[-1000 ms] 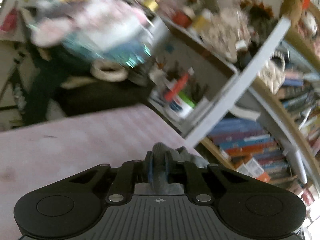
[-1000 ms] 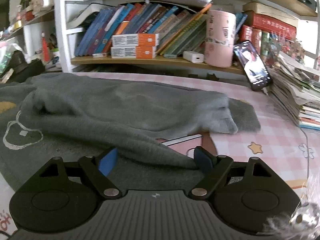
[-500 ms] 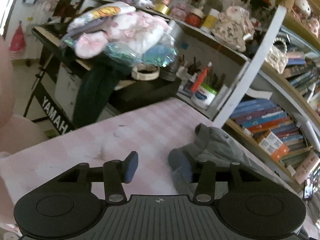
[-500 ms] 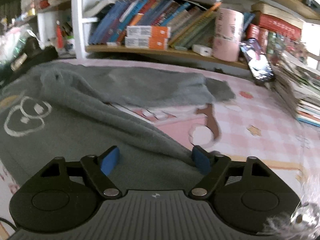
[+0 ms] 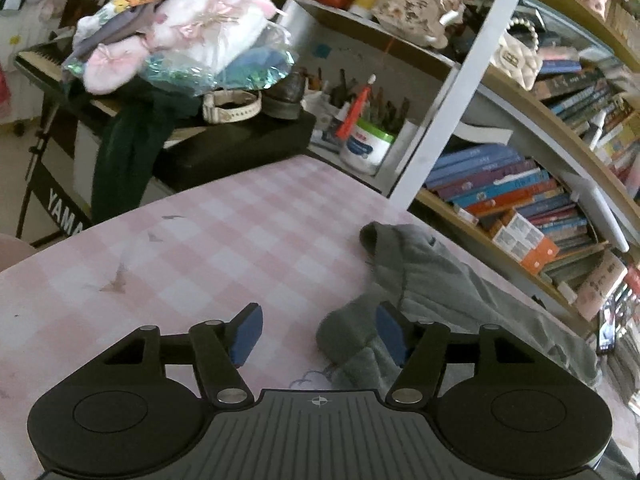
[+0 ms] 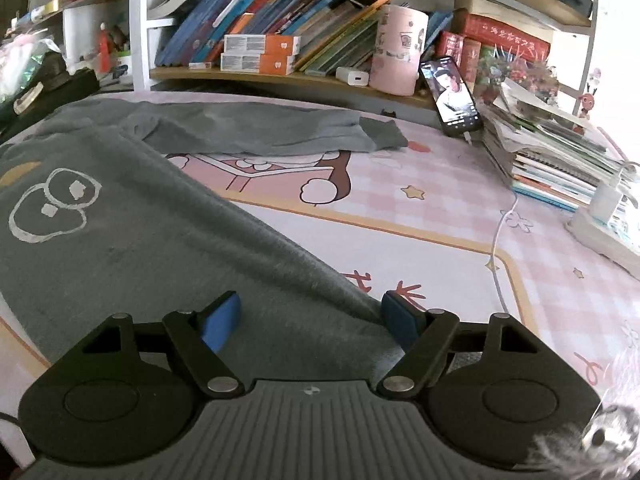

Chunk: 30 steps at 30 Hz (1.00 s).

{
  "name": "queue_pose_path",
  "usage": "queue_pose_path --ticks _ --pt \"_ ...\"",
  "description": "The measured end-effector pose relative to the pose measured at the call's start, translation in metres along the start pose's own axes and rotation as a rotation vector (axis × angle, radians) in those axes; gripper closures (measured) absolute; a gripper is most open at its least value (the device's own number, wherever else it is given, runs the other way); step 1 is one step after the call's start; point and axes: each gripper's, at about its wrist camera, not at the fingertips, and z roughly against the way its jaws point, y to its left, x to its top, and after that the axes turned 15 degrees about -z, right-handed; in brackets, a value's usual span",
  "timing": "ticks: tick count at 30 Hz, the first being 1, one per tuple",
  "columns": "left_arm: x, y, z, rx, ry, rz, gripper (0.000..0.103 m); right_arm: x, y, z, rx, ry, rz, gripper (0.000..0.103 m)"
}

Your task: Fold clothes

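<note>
One grey sweatshirt (image 6: 132,240), one phone (image 6: 452,94), two orange boxes (image 6: 260,54).

The grey sweatshirt (image 6: 132,240) runs off the left edge of the right wrist view and passes under the right gripper (image 6: 308,320) body at the bottom, so its hem is hidden. In the left wrist view its cuff (image 5: 344,332) disappears behind the left gripper (image 5: 318,330). White lettering on the keyboard stand (image 5: 60,212) at the lower left is cut short. Book spines (image 5: 520,196) at right are too small to read.
</note>
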Motion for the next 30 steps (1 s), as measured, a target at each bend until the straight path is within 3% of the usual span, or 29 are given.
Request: queue_pose_path --ticks 10,12,13,14,17,19,21,25,30 --pt "0.004 -0.028 -0.038 -0.042 0.082 -0.096 0.042 -0.003 -0.005 -0.002 0.013 -0.028 -0.023 0.025" --pt "0.000 -0.034 -0.044 -0.044 0.093 -0.129 0.061 -0.004 -0.005 -0.003 0.014 -0.032 -0.025 0.023" --pt "-0.001 -0.036 -0.044 -0.041 0.089 -0.147 0.064 -0.004 -0.004 -0.003 0.014 -0.034 -0.025 0.022" --pt "-0.002 -0.038 -0.044 -0.039 0.084 -0.162 0.076 -0.004 -0.004 -0.004 0.014 -0.035 -0.026 0.022" --pt "-0.001 -0.031 -0.034 -0.048 0.046 -0.141 0.088 -0.003 0.000 -0.007 0.012 -0.033 -0.026 0.020" --pt "0.008 -0.019 -0.012 0.006 -0.063 -0.095 0.089 0.000 0.007 -0.010 0.037 -0.027 -0.013 0.020" --pt "0.013 -0.015 0.006 0.039 -0.111 -0.091 0.089 0.001 0.019 -0.015 0.075 -0.020 0.012 0.020" --pt "0.010 -0.012 0.011 0.094 -0.027 -0.179 0.087 0.009 0.043 -0.030 0.107 -0.022 0.050 0.019" --pt "-0.003 0.011 0.012 0.057 0.058 -0.102 0.077 0.022 0.056 -0.046 0.109 -0.016 0.067 0.018"
